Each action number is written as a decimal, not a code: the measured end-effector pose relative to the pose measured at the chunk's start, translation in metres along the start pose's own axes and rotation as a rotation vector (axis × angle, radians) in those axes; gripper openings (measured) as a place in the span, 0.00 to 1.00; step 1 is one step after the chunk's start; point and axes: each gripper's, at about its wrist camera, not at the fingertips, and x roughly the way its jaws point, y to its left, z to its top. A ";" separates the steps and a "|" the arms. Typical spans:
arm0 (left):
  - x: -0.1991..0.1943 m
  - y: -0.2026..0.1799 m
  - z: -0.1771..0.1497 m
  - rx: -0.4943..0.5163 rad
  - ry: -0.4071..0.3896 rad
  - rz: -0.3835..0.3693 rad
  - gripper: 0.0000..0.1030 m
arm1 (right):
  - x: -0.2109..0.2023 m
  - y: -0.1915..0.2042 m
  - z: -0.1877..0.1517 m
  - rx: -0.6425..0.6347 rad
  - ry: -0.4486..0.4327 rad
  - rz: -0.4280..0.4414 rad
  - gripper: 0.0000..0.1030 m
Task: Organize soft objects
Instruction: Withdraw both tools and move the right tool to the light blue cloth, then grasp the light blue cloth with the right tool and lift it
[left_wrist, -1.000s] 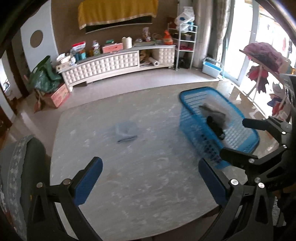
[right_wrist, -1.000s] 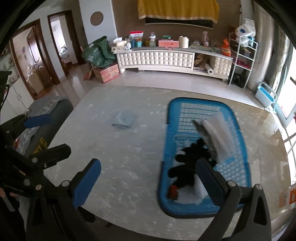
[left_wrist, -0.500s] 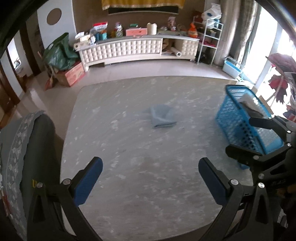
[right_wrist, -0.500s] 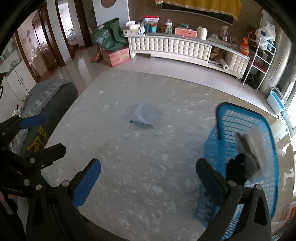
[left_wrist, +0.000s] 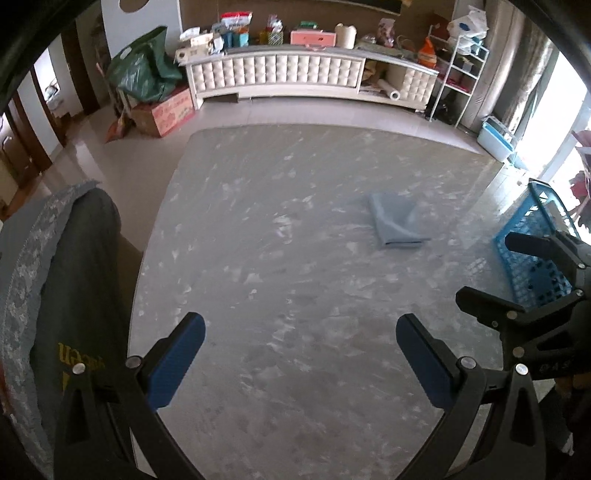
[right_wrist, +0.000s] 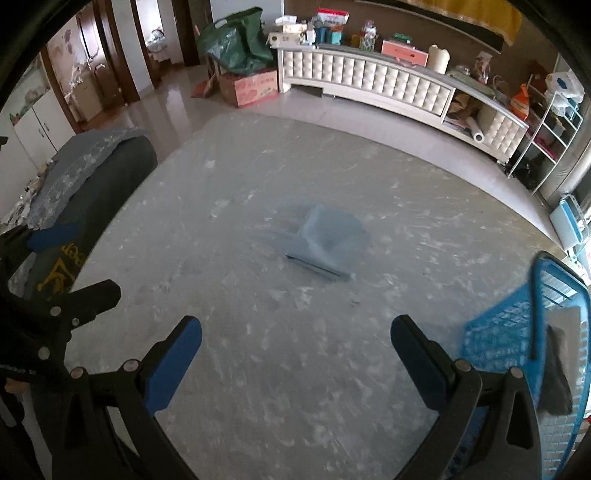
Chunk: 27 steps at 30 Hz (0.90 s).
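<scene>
Both claws hang wide open and empty: the left gripper (left_wrist: 300, 354) and right gripper (right_wrist: 296, 352). The folded grey-blue cloth (right_wrist: 327, 246) lies ahead of the right one on the marbled grey tabletop (right_wrist: 258, 369) (blue plastic mesh basket (right_wrist: 517, 332) to its right). Likely next: reach forward, pinch the cloth, carry it to the basket.

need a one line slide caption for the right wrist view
Open right claw faces a folded grey-blue cloth on the marbled table, blue laundry basket at its right.
</scene>
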 end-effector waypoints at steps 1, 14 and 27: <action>0.006 0.003 0.001 -0.004 0.009 0.001 1.00 | 0.007 0.002 0.003 -0.001 0.011 -0.004 1.00; 0.072 0.026 0.018 -0.013 0.058 0.024 1.00 | 0.069 0.004 0.029 0.040 0.101 -0.036 0.89; 0.101 0.028 0.028 0.000 0.073 0.005 1.00 | 0.092 -0.009 0.037 0.046 0.140 -0.045 0.50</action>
